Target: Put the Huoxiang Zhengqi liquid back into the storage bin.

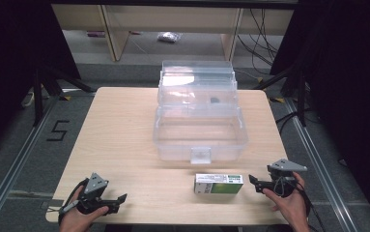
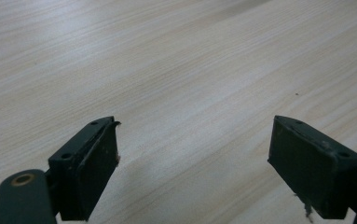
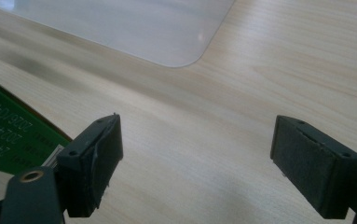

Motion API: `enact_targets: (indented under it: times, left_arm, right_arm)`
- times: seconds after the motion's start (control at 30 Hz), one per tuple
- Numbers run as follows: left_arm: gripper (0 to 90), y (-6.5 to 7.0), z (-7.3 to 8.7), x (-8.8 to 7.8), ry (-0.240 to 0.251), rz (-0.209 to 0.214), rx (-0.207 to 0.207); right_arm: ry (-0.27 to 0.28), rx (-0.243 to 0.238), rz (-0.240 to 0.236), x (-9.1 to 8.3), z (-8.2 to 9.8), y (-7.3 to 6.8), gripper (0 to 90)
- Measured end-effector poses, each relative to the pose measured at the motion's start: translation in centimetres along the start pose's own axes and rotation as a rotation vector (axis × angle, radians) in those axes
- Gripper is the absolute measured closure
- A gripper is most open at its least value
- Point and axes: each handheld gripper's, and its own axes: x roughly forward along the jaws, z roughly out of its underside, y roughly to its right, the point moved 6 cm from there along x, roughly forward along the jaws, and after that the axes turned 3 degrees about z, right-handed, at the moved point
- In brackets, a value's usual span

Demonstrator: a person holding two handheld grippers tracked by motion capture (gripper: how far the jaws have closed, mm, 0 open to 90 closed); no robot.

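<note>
A rectangular table (image 1: 124, 145) with rounded corners and a pale wood-grain laminate top carries a clear plastic storage box (image 1: 199, 130), standing open near the middle toward the far edge. Its lid is tipped back, its walls are glossy and see-through, and a small square latch tab sits on its front wall. Just in front of the box, close to the near edge and right of centre, lies a flat rectangular carton (image 1: 219, 184), green and white, with printed digits on its green face in the right gripper view (image 3: 8, 135). The right gripper (image 1: 256, 181), of matte black plastic with a grey three-cornered plate on top, is held in a hand at the near right corner, just beside the carton's right end but not touching it; its blocky jaws with rough, worn pads stand wide apart over bare wood. The left gripper (image 1: 120, 198) rests in a hand near the near left corner, well apart from the carton, its jaws likewise spread wide with nothing between them.
</note>
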Motion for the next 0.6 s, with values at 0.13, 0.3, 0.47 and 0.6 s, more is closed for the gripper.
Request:
enact_targets:
  times: [0.13,0.3,0.47,0.6]
  left_arm:
    - [15.1,0.0,0.0,0.0,0.001,-0.001,0.0]
    - [15.1,-0.1,0.1,0.0,-0.01,-0.006,0.008]
    - [15.1,-0.2,0.1,-0.1,-0.013,-0.006,0.014]
    - [15.1,-0.1,0.0,0.0,-0.003,-0.004,0.007]
  right_arm:
    - [0.017,-0.035,-0.005,-0.1,-0.3,0.2,18.0]
    - [0.025,-0.052,-0.001,-0.4,-0.7,0.2,18.0]
    - [0.003,-0.06,-0.01,-1.3,-1.3,-0.2,18.7]
    - [0.001,-0.034,-0.027,-1.6,-1.5,-0.9,18.7]
